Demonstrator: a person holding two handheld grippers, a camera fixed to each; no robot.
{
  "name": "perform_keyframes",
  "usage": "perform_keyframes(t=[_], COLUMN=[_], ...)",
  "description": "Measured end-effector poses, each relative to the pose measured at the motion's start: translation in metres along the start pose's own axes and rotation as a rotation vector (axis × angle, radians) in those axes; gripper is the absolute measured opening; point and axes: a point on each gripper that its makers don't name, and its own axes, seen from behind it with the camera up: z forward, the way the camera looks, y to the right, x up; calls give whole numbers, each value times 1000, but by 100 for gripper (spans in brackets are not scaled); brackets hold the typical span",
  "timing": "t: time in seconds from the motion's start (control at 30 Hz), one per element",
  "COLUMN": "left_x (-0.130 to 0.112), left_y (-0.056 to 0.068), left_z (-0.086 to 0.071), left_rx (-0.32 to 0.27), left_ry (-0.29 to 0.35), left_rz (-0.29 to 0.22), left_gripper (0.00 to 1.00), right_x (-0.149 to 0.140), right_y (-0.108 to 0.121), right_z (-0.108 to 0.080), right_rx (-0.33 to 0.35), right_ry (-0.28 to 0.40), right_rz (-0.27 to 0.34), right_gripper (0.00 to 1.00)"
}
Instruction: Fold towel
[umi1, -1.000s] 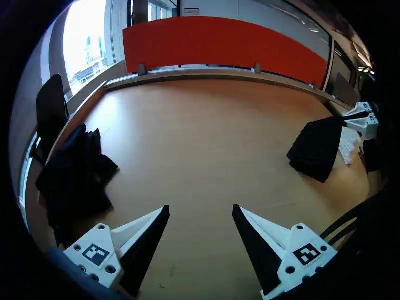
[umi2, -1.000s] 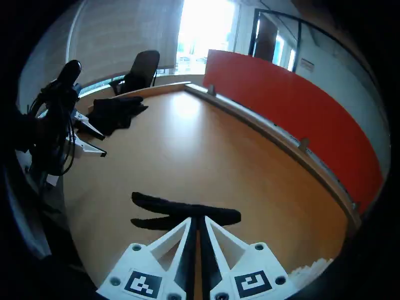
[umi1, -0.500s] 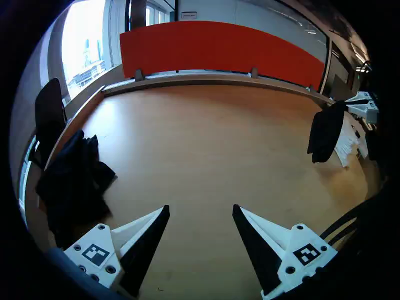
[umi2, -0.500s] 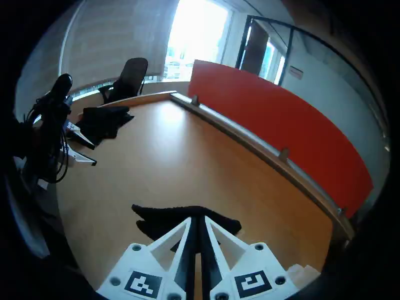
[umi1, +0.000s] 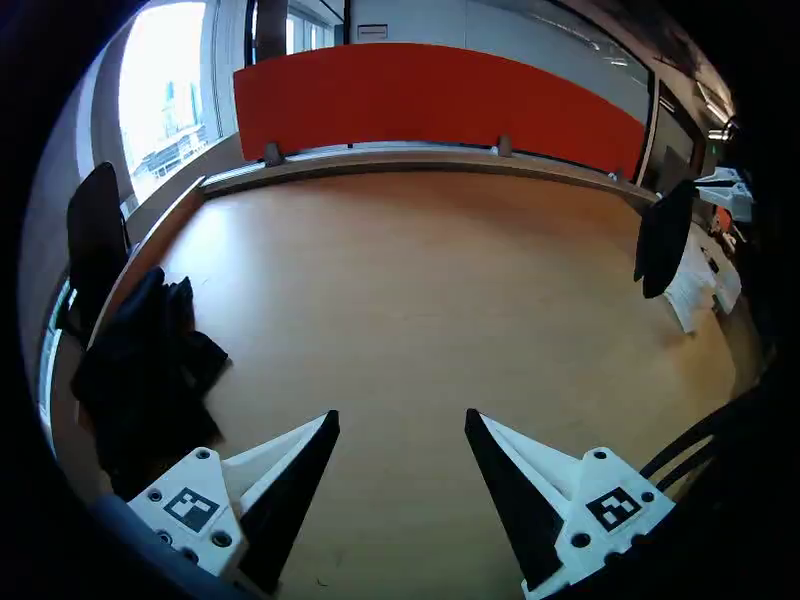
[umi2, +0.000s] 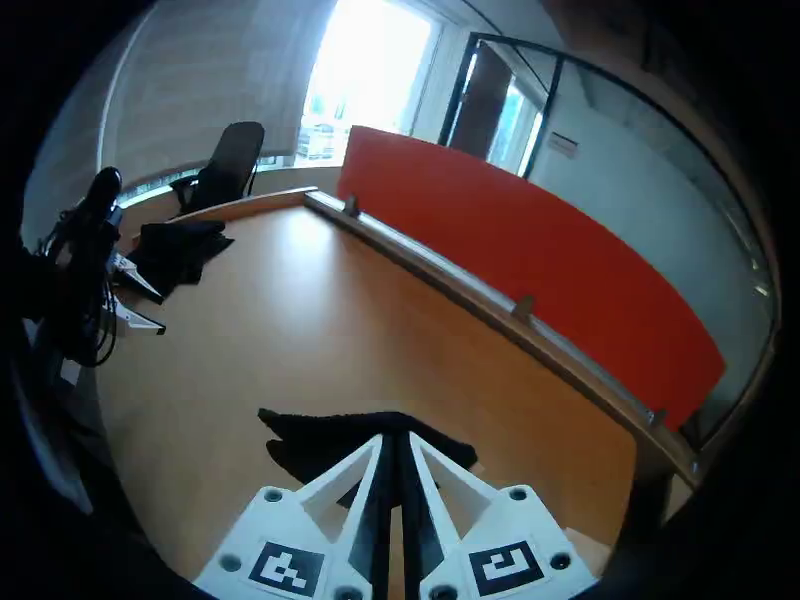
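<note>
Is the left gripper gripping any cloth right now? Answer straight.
No: the left gripper has its fingers wide apart over the bare wooden table, and the dark cloth pile lies off to its side.

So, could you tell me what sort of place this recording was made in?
Most likely an office: a long wooden desk with an orange divider panel along its far edge, and a black office chair by large windows. The right gripper holds the black towel above that desk.
</note>
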Motion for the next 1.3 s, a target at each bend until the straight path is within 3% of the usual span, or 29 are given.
perform_keyframes(t=[0.57, 1.3], left_x=[5, 14], left_y=[2, 4], left_z=[4, 7], left_rx=[0, 7], left_ry=[-1, -2], left_rz=[11, 25], left_gripper=[93, 94], right_x=[-11, -15], right_y=[74, 166], right_z=[-25, -52], right_rx=[-92, -214], right_ry=[-16, -41], right_rz=[43, 52], right_gripper=[4, 4])
